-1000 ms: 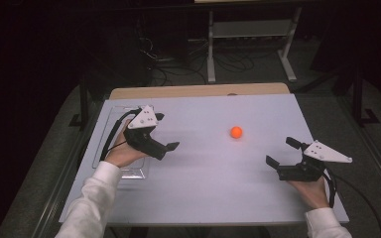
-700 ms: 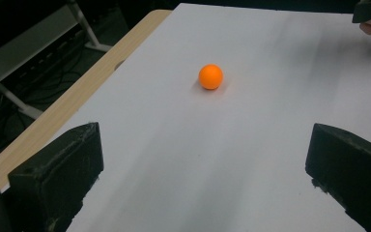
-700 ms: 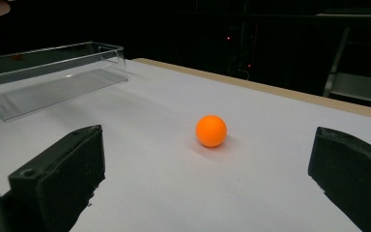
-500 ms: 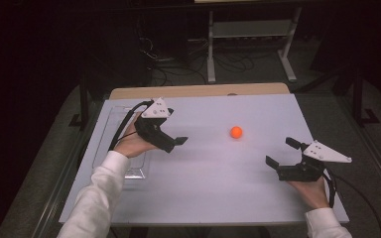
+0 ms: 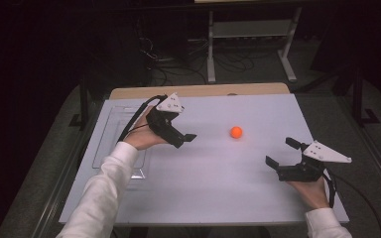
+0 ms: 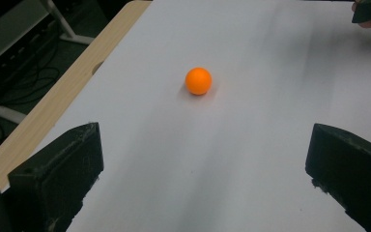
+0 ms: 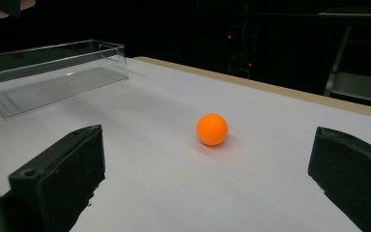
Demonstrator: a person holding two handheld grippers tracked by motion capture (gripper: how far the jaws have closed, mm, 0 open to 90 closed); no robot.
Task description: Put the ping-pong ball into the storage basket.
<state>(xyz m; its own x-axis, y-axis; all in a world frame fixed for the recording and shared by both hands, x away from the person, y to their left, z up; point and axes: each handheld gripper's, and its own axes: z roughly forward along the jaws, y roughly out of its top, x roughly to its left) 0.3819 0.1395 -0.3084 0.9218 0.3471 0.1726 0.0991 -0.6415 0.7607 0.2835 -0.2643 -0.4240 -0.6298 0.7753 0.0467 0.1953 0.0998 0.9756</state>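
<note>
No readable brands, labels or writing on anything from here.

Change vs a second ago: my left gripper [image 5: 184,140] has moved up and inward over the surface [image 5: 203,188], off the clear tray [image 5: 110,130] and toward the orange ball [image 5: 236,132]. My right gripper [image 5: 282,154] hasn't shifted; ball is in the same spot.

Left fingers [image 6: 58,174]: wide apart, holding nothing, touching nothing. In the left gripper view the ball [image 6: 198,80] sits ahead, roughly centred between the fingers but still well clear of them.

Right fingers [image 7: 60,169]: also wide apart, nothing held. In the right gripper view the ball [image 7: 212,129] is ahead between the two fingers, near but no contact. Clear tray [image 7: 53,72] sits beyond to the left in that view, nothing visible in it.

Ball rests alone on the white surface, right of centre in the high view, between the two grippers, closer to the far edge than the right gripper is.
</note>
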